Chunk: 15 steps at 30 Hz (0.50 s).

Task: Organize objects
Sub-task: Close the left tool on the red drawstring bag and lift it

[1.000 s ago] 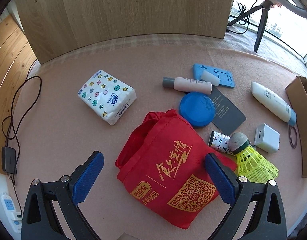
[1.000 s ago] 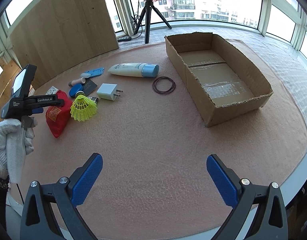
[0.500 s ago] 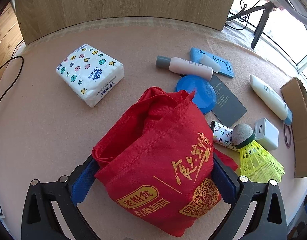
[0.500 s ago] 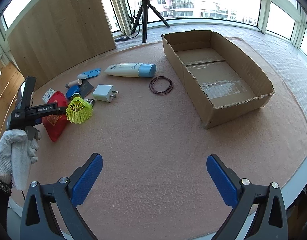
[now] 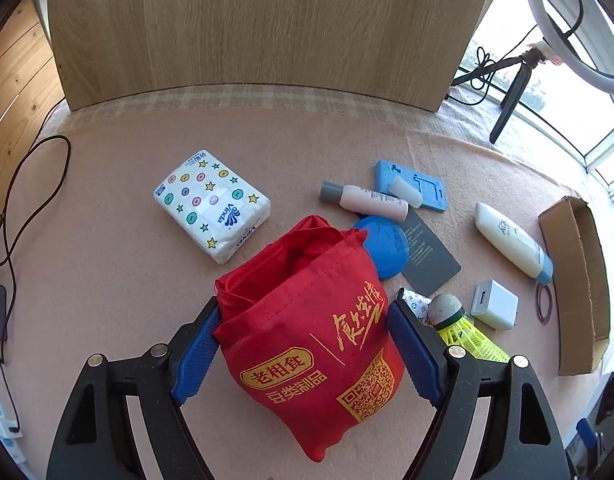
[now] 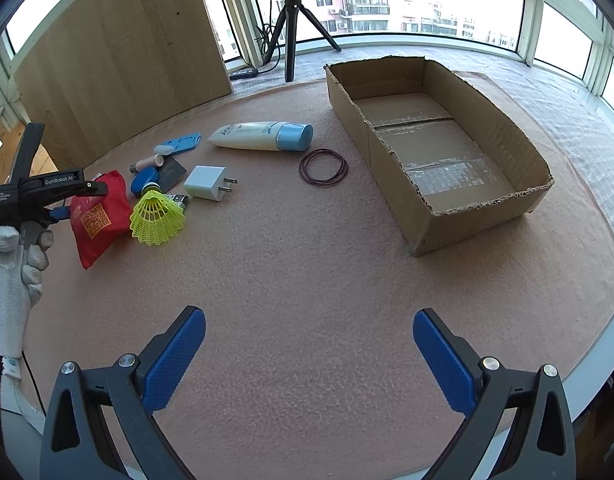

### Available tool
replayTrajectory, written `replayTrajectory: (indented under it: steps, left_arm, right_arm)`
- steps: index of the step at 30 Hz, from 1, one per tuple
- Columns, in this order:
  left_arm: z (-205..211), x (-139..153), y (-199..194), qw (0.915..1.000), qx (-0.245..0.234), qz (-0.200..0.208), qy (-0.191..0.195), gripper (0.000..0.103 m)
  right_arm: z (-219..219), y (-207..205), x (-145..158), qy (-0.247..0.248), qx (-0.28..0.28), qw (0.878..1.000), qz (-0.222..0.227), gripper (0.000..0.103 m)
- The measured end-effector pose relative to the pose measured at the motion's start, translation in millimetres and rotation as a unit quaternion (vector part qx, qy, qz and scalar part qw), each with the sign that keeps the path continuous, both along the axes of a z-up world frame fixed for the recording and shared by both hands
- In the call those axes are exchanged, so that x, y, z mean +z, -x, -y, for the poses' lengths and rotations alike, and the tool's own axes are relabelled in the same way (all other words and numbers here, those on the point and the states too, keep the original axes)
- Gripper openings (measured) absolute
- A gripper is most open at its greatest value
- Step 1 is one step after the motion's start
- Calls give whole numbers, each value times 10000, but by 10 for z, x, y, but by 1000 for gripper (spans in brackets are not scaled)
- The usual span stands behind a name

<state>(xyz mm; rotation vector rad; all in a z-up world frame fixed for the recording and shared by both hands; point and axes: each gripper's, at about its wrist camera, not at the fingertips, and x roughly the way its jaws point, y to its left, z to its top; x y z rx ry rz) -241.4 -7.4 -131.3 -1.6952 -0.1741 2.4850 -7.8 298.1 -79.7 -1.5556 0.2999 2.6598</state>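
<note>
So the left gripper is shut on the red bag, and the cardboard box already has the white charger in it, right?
Not quite. The left gripper is shut on the red bag, but the cardboard box is empty; the right wrist view shows the white charger lying on the mat outside it.

A: Looks like an enclosed balcony or sunroom in a flat, set up for recording.

B: Yeah, wraparound windows (image 6: 427,4) with apartment blocks outside, a ring light on a tripod (image 6: 291,36), wood panelling (image 5: 259,28), and household odds and ends spread over a pink felt-covered table (image 6: 307,280).
</note>
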Motion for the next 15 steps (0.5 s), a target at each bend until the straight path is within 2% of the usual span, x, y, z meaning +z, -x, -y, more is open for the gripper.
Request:
replayTrajectory:
  steps: [2,4,11,15]
  left_arm:
    - [17,1,109,9999,79,18,-110,84]
    - [39,-18,170,9996,172,110,-170,79]
    - [-5,-74,353,9997,157,74,156,65]
    - [49,-155,369,9998,131,174,17,60]
  right_arm:
    - [19,-6,6,-18,31,10000,-9,103]
    - [37,-19,14,-34,57,10000,-12,103]
    - [52,-63,-12,-62,45,10000,51,103]
    - [53,-85,10,-71,64,10000,24,103]
